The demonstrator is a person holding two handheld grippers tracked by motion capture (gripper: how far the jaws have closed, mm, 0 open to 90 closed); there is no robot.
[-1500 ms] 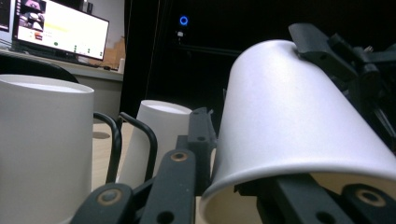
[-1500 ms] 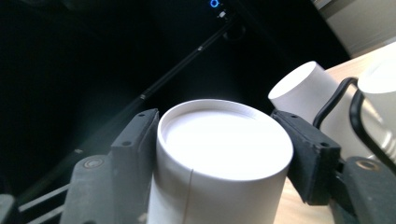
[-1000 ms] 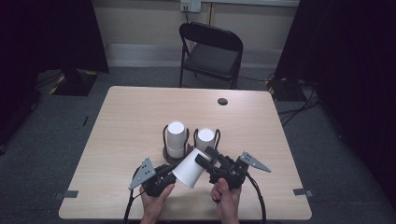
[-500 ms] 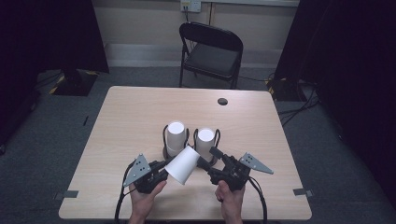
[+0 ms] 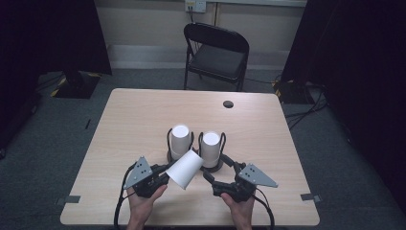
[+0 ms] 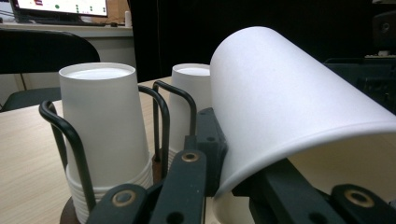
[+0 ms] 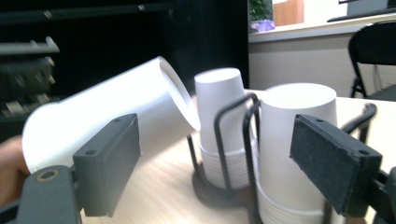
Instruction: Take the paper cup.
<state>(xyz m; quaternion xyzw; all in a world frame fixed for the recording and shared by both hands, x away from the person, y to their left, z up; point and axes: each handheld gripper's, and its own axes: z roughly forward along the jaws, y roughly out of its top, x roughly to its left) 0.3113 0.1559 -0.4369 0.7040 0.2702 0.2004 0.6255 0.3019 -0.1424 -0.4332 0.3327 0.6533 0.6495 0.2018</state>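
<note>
1. While its two black jaws clench the rim wall of a white paper cup (image 5: 184,168), the left gripper (image 5: 160,175) holds that cup tipped on its side above the table, closed base pointing toward one o'clock in the high view.
2. From the left gripper view, the held cup (image 6: 299,107) curves over the right-hand jaw, one jaw inside its mouth and one outside.
3. At three o'clock from the cup, the right gripper (image 5: 215,177) is released, its jaws spread wide and holding nothing; the right gripper view frames the tilted cup (image 7: 112,126) between its pads.
4. At twelve o'clock from the cup stand two stacks of upside-down white paper cups (image 5: 181,141) in a black wire cup holder (image 5: 218,165), just beside the cup's base.
5. All rest on the light wooden table (image 5: 134,120); a black folding chair (image 5: 215,52) stands beyond its twelve o'clock edge.
</note>
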